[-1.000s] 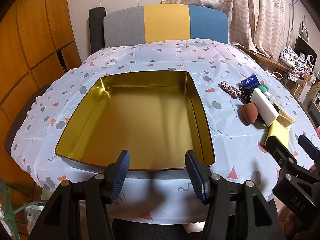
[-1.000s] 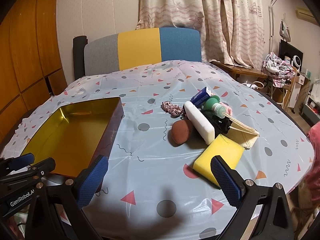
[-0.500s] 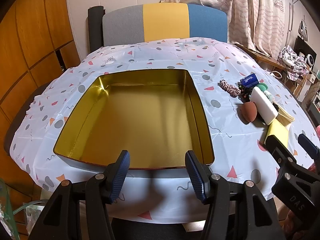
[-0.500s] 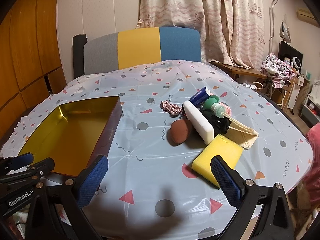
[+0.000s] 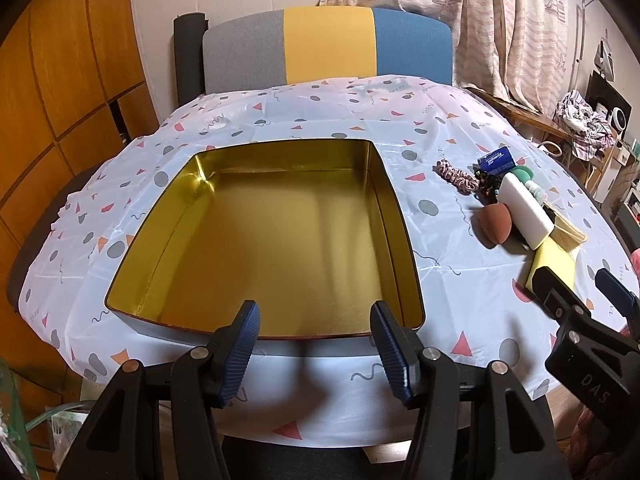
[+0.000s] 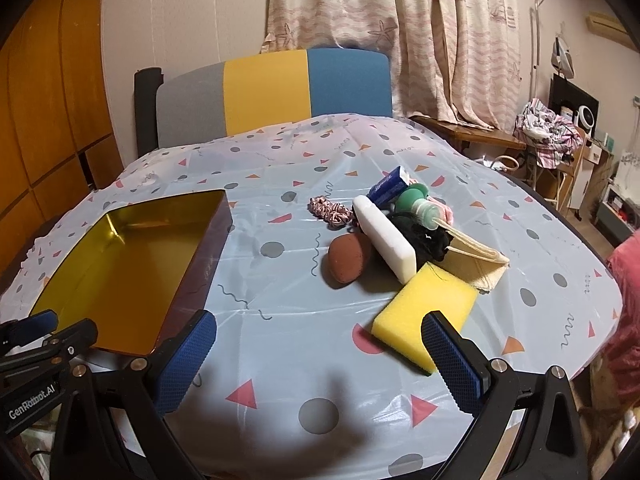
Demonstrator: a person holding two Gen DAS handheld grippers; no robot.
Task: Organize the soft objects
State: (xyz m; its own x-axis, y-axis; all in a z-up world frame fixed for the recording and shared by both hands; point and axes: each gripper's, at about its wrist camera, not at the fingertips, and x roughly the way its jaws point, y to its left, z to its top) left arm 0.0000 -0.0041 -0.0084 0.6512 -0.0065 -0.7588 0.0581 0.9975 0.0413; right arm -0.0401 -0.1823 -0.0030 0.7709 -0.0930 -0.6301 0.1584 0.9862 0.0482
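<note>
Plastic tablecloth (image 6: 280, 360), pale blue w/ grey dots, pink and orange triangles, covers the whole table. Behind it: chair back (image 6: 264, 92) in grey, yellow, blue panels; wood panelling at left, patterned curtain (image 6: 400, 36) at rear.

Gold-lined tin box (image 5: 276, 240) sits open on the cloth, nothing inside. Left gripper (image 5: 314, 344) hangs over the box's near rim, jaws spread, nothing between them.

Soft things lie piled to the right of the box, apart from it. Yellow sponge (image 6: 428, 312) is nearest the right gripper (image 6: 320, 364); its near corner is just beside the right-hand blue pad, the rest ahead of the jaws. Right jaws gape wide, pads not pressing on anything.

Beyond the sponge: white foam block (image 6: 386, 236) lying slantwise, cream folded cloth (image 6: 476, 264), black fabric bundle (image 6: 424, 240), brown egg-shaped makeup sponge (image 6: 348, 258) beside the block's left side. Farther back: blue tissue pack (image 6: 390, 188), green puff w/ handle (image 6: 418, 202), pink striped scrunchie (image 6: 330, 210).
</note>
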